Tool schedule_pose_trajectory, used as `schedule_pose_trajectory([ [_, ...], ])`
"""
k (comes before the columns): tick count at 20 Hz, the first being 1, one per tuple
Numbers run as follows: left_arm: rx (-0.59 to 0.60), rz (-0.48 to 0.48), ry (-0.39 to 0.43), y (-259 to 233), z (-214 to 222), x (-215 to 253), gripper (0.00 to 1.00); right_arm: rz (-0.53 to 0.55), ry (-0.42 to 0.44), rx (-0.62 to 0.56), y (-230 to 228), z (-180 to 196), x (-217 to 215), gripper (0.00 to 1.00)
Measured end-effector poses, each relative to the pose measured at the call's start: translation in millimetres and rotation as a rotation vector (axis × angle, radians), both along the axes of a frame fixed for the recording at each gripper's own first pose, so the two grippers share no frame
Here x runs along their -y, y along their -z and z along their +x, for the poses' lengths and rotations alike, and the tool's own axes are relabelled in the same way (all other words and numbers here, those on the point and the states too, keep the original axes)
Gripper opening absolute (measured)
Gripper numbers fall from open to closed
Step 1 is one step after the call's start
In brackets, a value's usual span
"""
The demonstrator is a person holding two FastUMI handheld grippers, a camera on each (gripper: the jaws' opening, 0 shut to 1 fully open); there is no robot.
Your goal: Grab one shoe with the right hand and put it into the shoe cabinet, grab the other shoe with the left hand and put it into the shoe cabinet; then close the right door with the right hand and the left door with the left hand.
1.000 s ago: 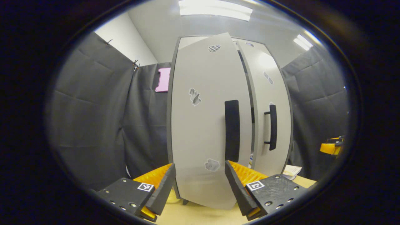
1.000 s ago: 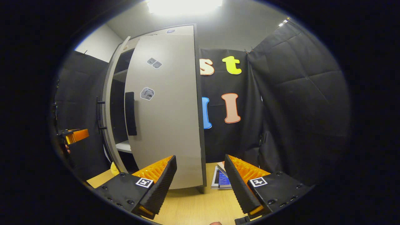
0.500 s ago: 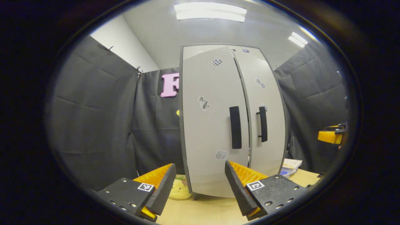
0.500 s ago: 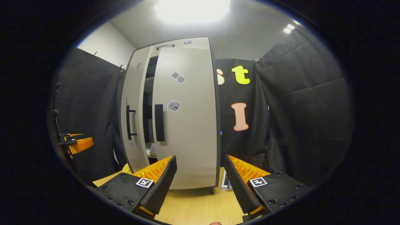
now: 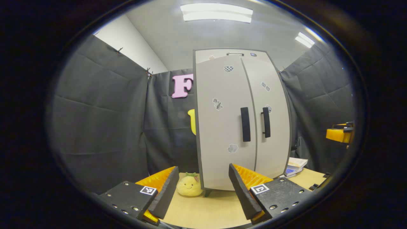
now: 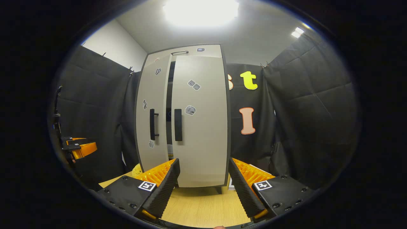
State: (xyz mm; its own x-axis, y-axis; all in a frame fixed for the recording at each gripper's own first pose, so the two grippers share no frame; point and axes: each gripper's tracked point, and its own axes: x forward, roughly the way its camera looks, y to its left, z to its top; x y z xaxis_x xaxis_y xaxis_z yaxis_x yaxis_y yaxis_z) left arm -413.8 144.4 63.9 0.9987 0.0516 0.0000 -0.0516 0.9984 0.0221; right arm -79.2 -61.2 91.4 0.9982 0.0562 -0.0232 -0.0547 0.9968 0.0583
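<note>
While both hand-held grippers gape empty, a plush toy (image 5: 189,186) and books (image 5: 294,166) flank the shoe cabinet (image 5: 241,121).

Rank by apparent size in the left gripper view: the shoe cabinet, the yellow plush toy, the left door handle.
1. shoe cabinet, by far the largest.
2. yellow plush toy.
3. left door handle: taller than the toy but thinner, so these two are close.

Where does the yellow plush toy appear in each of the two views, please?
Left gripper view: the plush toy sits on the table at bottom centre, beside the cabinet's left foot.
Right gripper view: a sliver of the plush toy peeks out low left, by the cabinet's left door.
Shared landmark: the cabinet's two black handles.
</note>
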Motion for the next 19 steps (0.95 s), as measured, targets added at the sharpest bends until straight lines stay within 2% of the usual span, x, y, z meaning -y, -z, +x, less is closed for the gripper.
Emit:
schedule_pose_trajectory([
  [2,-0.002,0.009,-0.004,1.0,-2.2,-2.0,0.92,0.007,-0.004,0.006,-1.5,-1.0,-2.5,0.95],
  [3,-0.002,0.011,-0.002,0.6,-2.5,-2.1,0.92,0.007,-0.004,0.009,-2.3,-1.6,-3.2,0.92],
  [4,-0.001,0.012,0.000,1.0,-2.5,-1.0,0.92,0.004,-0.002,0.013,-3.7,-3.4,-3.3,0.96],
  [6,0.004,0.014,0.005,-1.2,-1.1,0.6,0.92,0.001,0.002,0.019,-4.7,-2.6,-2.9,0.92],
  [7,0.003,0.014,0.010,-1.2,0.3,1.2,0.92,0.004,0.001,0.019,-3.7,-2.4,-3.7,0.96],
  [8,0.004,0.012,0.015,-0.6,-0.4,1.6,0.92,0.007,-0.001,0.020,-2.9,-0.4,-3.8,0.92],
  [9,0.005,0.011,0.017,-0.7,0.0,2.0,0.92,0.007,0.001,0.021,-3.1,-0.5,-3.7,0.96],
  [14,-0.001,0.011,0.030,0.4,3.5,3.5,0.91,0.007,0.006,0.019,-1.4,-1.1,-2.4,0.96],
  [15,-0.001,0.013,0.035,0.2,2.7,3.6,0.92,0.008,0.007,0.022,-1.6,-1.5,-3.0,0.92],
  [16,0.000,0.015,0.040,-0.9,2.6,3.1,0.92,0.009,0.008,0.023,-1.2,-0.8,-2.8,0.96],
  [19,0.008,0.021,0.052,-3.8,1.3,2.8,0.92,0.006,0.006,0.022,-0.8,-1.7,-3.1,0.96],
])
